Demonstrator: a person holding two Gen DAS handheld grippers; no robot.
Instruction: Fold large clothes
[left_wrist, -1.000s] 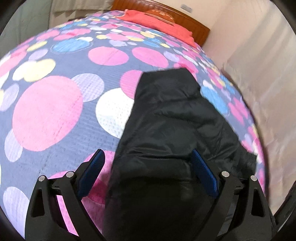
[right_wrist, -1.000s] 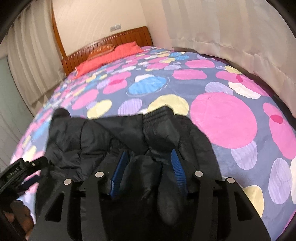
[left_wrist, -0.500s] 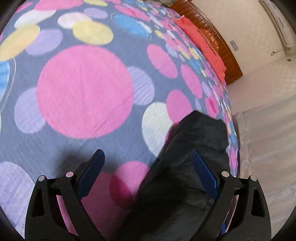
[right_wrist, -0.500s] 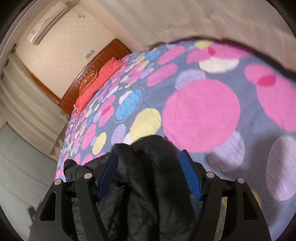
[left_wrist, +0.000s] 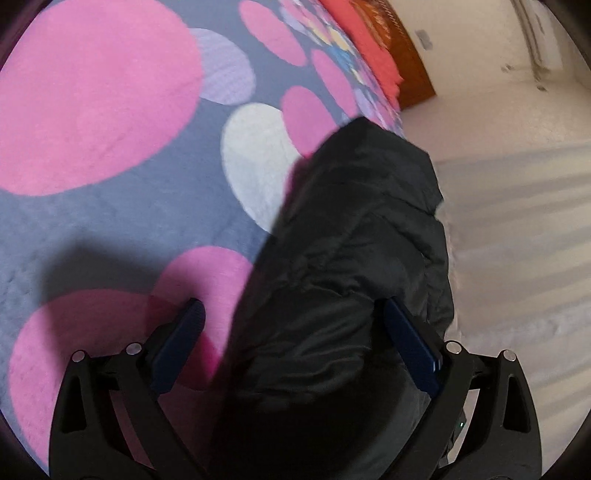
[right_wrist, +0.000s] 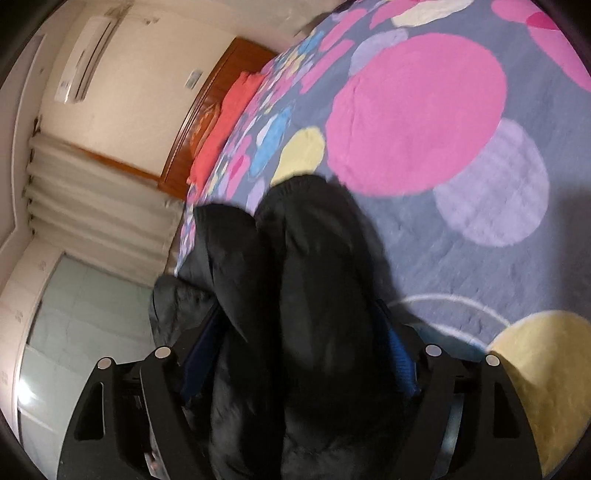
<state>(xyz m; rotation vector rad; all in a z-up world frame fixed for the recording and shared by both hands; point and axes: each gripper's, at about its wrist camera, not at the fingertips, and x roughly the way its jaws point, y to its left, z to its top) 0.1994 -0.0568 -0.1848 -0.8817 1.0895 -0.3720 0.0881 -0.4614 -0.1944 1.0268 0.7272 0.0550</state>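
One black puffy quilted jacket (left_wrist: 354, 258) hangs over the polka-dot quilted bedspread (left_wrist: 110, 206). My left gripper (left_wrist: 291, 343) stands wide open, matte fabric bunched between its blue pads. My right gripper (right_wrist: 295, 354) is part-open around two thick folds; grip unclear.

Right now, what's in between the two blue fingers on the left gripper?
The black jacket, bunched up, fills most of the gap in the left gripper; the dotted bedspread shows beside it, seen in the left wrist view.
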